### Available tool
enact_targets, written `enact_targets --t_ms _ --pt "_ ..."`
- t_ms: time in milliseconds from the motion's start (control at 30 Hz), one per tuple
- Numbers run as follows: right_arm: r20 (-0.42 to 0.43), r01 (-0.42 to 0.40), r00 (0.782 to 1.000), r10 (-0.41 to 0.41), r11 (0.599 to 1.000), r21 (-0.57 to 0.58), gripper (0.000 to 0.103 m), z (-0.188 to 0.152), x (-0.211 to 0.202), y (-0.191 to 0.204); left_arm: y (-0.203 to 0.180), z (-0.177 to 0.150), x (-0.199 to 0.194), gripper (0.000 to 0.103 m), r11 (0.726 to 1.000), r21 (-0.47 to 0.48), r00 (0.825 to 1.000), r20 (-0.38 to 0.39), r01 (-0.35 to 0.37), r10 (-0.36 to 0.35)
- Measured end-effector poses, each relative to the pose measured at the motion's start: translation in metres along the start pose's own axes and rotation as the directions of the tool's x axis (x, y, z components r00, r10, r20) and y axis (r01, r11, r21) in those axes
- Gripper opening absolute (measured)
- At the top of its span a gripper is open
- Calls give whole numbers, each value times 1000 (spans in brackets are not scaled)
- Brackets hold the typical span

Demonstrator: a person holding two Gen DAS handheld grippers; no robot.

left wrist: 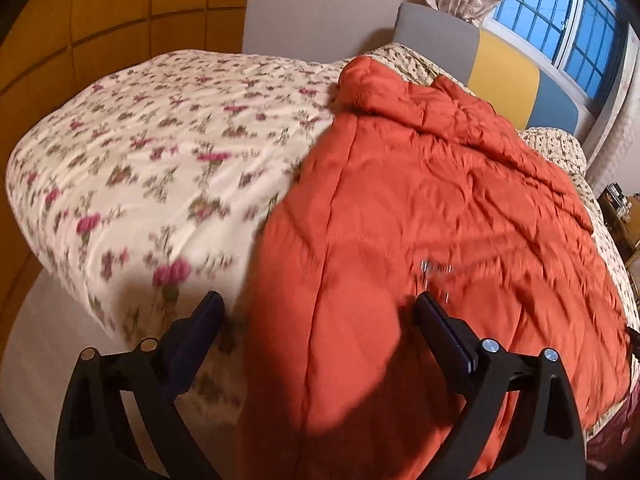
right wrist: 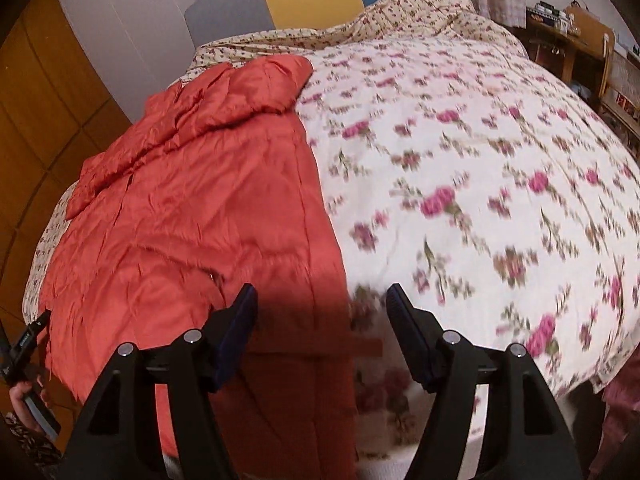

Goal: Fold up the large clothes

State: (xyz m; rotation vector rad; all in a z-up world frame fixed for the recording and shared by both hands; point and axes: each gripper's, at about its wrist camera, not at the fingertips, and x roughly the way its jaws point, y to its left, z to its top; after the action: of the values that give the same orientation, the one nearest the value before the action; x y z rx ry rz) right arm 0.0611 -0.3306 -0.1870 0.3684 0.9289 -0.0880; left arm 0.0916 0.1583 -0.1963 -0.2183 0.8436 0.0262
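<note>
A large orange-red padded coat (left wrist: 420, 208) lies lengthwise on the floral bedspread (left wrist: 160, 152), its hood end toward the headboard and its hem hanging over the near edge. My left gripper (left wrist: 320, 304) is open and empty, hovering above the coat's lower left part. In the right wrist view the coat (right wrist: 192, 200) covers the left side of the bed. My right gripper (right wrist: 322, 296) is open and empty above the coat's right edge near the bedspread (right wrist: 480, 184). The left hand-held gripper (right wrist: 24, 364) shows at the far left.
A grey, yellow and blue headboard (right wrist: 304, 0) stands at the far end. A wooden wardrobe (left wrist: 100, 12) is on the left, a window (left wrist: 568, 28) behind. A wooden desk with shelves (right wrist: 580, 48) stands at the right of the bed.
</note>
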Motion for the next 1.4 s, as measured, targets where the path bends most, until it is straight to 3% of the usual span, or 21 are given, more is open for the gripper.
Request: enact_targets --t_ms 100,167,200,233,333,433,700,800,967,1233,1400 --pt "-21 -56 998 57 998 41 70 -10 2 -6 3 -12 -4 93 999 -17 1000 -2 29 -29" --pt "-22 -79 997 79 997 25 67 -14 2 -2 1 -17 -7 81 999 -15 999 1 52 -52" --pt "-27 -79 997 79 997 -3 59 -16 2 3 -1 -18 -8 77 998 -7 998 3 60 -60" --pt "-31 -94 995 93 995 -33 41 -17 1 8 -4 -19 -10 68 998 8 998 5 69 -69" --pt "-22 -135 991 134 989 -61 17 -19 -3 17 -18 -22 -16 31 994 69 996 7 86 -87" --pt "-14 -181 983 181 981 -75 13 -18 -13 16 -31 -25 -28 18 987 134 995 29 86 -91" --pt "9 -342 940 342 940 -19 11 -23 -52 -7 -37 -25 -72 16 963 178 975 52 205 -217" --pt "13 -385 923 385 923 -8 11 -29 -72 -12 -30 -29 -94 16 949 148 956 50 278 -288" --pt "44 -419 907 419 908 5 11 -18 -83 -11 -24 -21 -108 16 940 90 940 66 328 -334" --pt "128 -499 861 491 866 35 11 50 -78 3 -31 47 -109 16 908 20 895 158 418 -416" --pt "151 -533 842 518 842 82 11 101 -58 7 -41 98 -92 16 904 -10 894 155 427 -421"
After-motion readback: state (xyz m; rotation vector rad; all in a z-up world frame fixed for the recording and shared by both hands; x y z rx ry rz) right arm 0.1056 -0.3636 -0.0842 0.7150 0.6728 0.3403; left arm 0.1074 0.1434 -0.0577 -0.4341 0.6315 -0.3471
